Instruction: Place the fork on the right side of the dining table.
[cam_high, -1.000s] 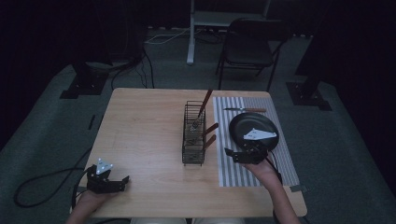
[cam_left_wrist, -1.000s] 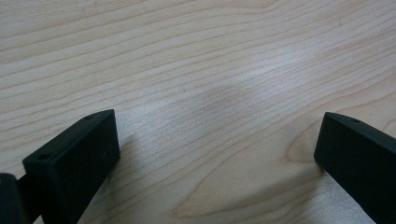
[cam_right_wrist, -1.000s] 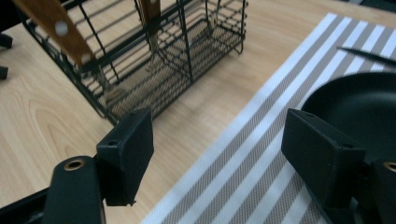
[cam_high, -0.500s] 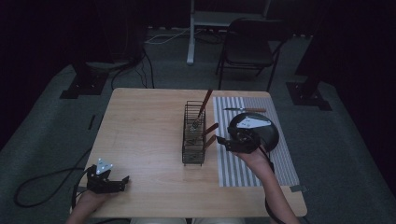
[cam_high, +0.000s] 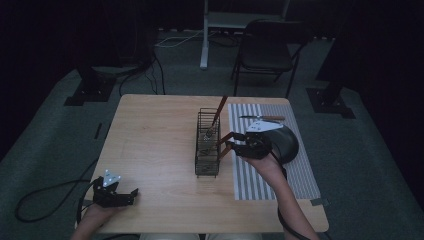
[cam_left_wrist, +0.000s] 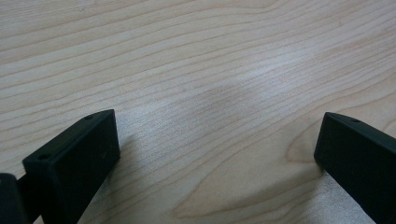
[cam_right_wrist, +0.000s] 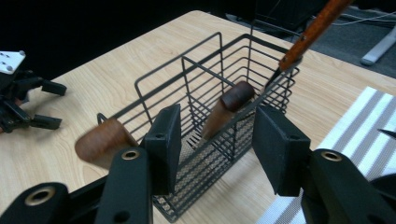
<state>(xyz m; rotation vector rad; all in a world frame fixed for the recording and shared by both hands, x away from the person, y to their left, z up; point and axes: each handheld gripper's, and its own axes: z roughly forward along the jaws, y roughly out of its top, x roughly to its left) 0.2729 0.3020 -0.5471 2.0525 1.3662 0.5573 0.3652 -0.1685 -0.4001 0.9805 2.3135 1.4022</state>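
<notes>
The high view is looking forward and down from above the near edge of the counter (cam_high: 160, 145), taking in its whole top and the dark floor beyond. The left gripper view is sitting very close above bare wood (cam_left_wrist: 201, 93), facing down between its own jaws. The right gripper view is looking leftward across the counter from near the wire basket (cam_right_wrist: 219, 126), and is sharing that basket (cam_high: 207, 145) and the left hand-held gripper (cam_right_wrist: 23, 100) with the high view (cam_high: 114, 192).
</notes>
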